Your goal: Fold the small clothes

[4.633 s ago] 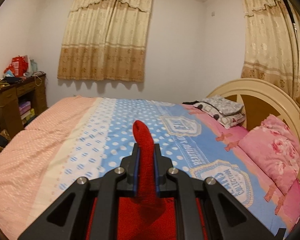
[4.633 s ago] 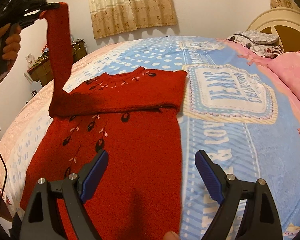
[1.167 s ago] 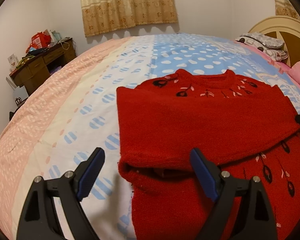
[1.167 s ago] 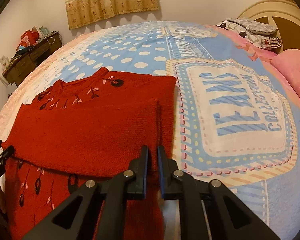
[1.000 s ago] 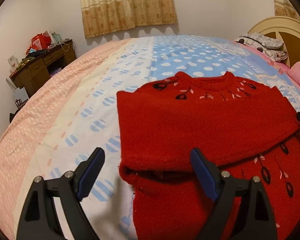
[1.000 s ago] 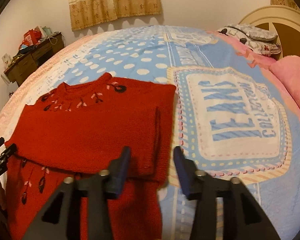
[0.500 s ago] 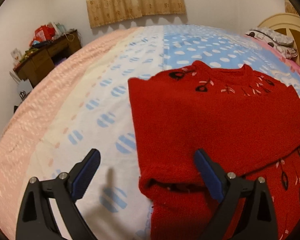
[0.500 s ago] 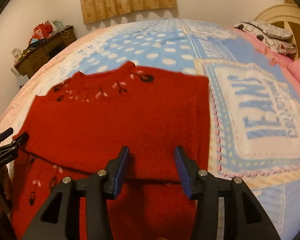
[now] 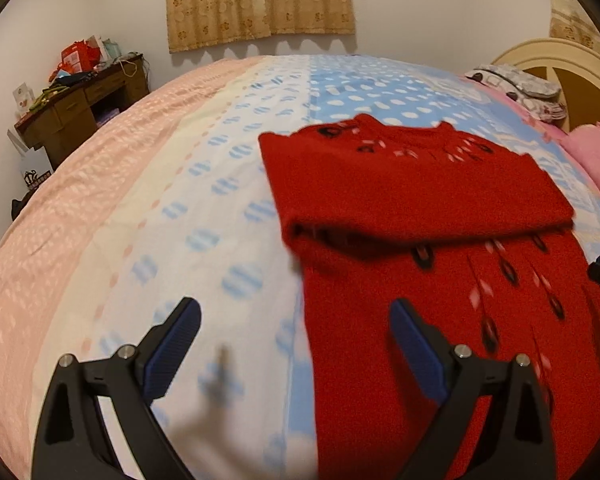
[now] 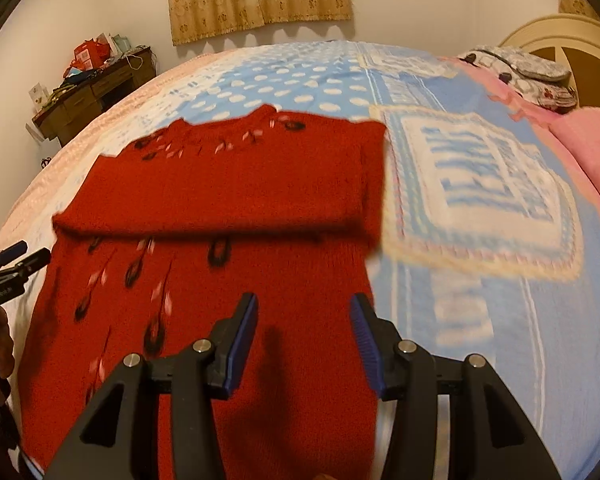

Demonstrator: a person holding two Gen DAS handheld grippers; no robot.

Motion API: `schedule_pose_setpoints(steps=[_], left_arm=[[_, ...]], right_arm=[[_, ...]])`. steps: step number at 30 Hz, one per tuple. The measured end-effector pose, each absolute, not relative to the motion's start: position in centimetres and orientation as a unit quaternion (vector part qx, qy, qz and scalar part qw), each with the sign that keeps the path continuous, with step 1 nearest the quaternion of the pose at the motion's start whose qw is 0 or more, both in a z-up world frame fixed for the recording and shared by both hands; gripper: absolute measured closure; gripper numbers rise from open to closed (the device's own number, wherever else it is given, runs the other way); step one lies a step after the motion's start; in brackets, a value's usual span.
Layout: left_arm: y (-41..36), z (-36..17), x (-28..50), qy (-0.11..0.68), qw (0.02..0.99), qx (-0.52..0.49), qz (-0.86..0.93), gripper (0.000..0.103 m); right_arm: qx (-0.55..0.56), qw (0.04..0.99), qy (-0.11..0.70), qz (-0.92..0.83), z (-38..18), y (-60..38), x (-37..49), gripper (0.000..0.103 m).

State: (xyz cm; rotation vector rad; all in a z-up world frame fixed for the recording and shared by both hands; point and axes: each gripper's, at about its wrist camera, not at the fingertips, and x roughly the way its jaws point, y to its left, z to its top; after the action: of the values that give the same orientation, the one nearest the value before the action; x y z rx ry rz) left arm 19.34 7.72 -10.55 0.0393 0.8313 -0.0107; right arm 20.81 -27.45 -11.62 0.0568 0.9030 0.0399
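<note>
Two grippers hover over a bed (image 9: 148,208). At 9 o'clock of the sweater (image 9: 420,208), the left gripper (image 9: 296,344) is spread wide and has just been opening, with nothing pinched; the sweater's left edge lies under the gap between its jaws. The sweater lies flat on the bed, both sleeves folded across the chest. Toward 5 o'clock, the right gripper (image 10: 304,336) is half spread above the sweater's lower right part, gripping nothing.
</note>
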Motion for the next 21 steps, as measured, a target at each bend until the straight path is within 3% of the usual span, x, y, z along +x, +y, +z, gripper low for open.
schedule_pose_setpoints(steps=[18,21], left_arm=[[7.3,-11.6,9.2,0.423,0.905,0.007,-0.049,0.006],[7.4,-12.3,7.8,0.439,0.896,-0.01,-0.059,0.013]], right_arm=[[0.0,0.887,0.462,0.019,-13.4,-26.1,9.3,0.05],[-0.001,0.887,0.461,0.016,-13.5,-26.0,7.9,0.05]])
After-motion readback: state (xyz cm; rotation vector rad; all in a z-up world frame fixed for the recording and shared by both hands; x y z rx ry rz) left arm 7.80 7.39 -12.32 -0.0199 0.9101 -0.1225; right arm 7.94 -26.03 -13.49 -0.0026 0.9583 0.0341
